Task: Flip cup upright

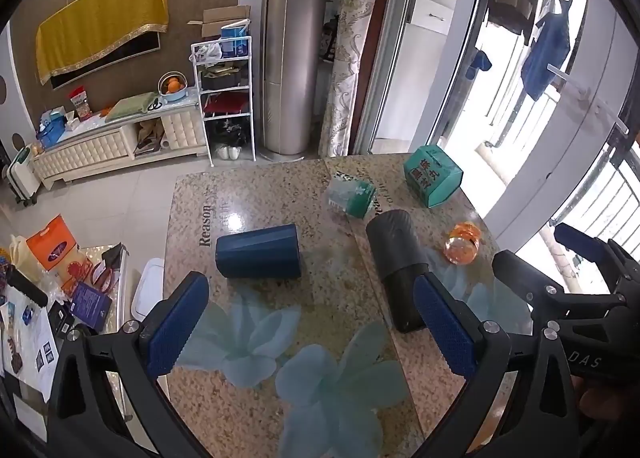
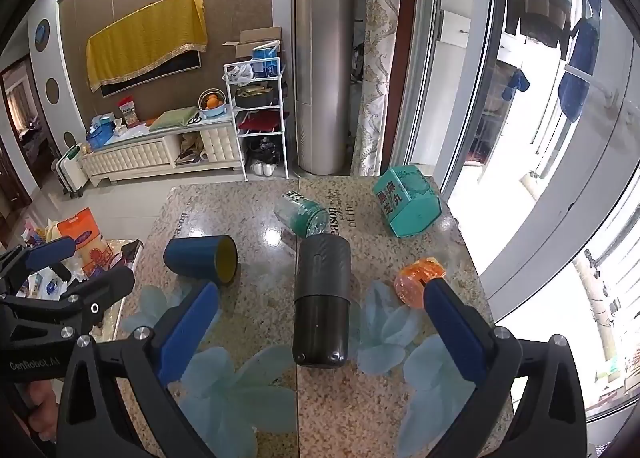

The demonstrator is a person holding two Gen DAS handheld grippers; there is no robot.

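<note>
A dark blue cup (image 1: 259,251) lies on its side on the granite table (image 1: 280,338). In the right wrist view the cup (image 2: 200,260) shows a yellow inside, with its mouth facing right. My left gripper (image 1: 308,322) is open and empty, a little short of the cup, with the cup ahead and left of centre. My right gripper (image 2: 320,330) is open and empty, with a black flask (image 2: 320,298) lying between its fingers' line of sight. The right gripper also shows at the right edge of the left wrist view (image 1: 560,258).
A black flask (image 1: 396,266) lies on its side at mid table. A clear cup with a green band (image 1: 352,193), a green box (image 1: 432,175) and an orange jar (image 1: 463,242) lie farther back and right. The table's left edge drops to a cluttered low table (image 1: 52,298).
</note>
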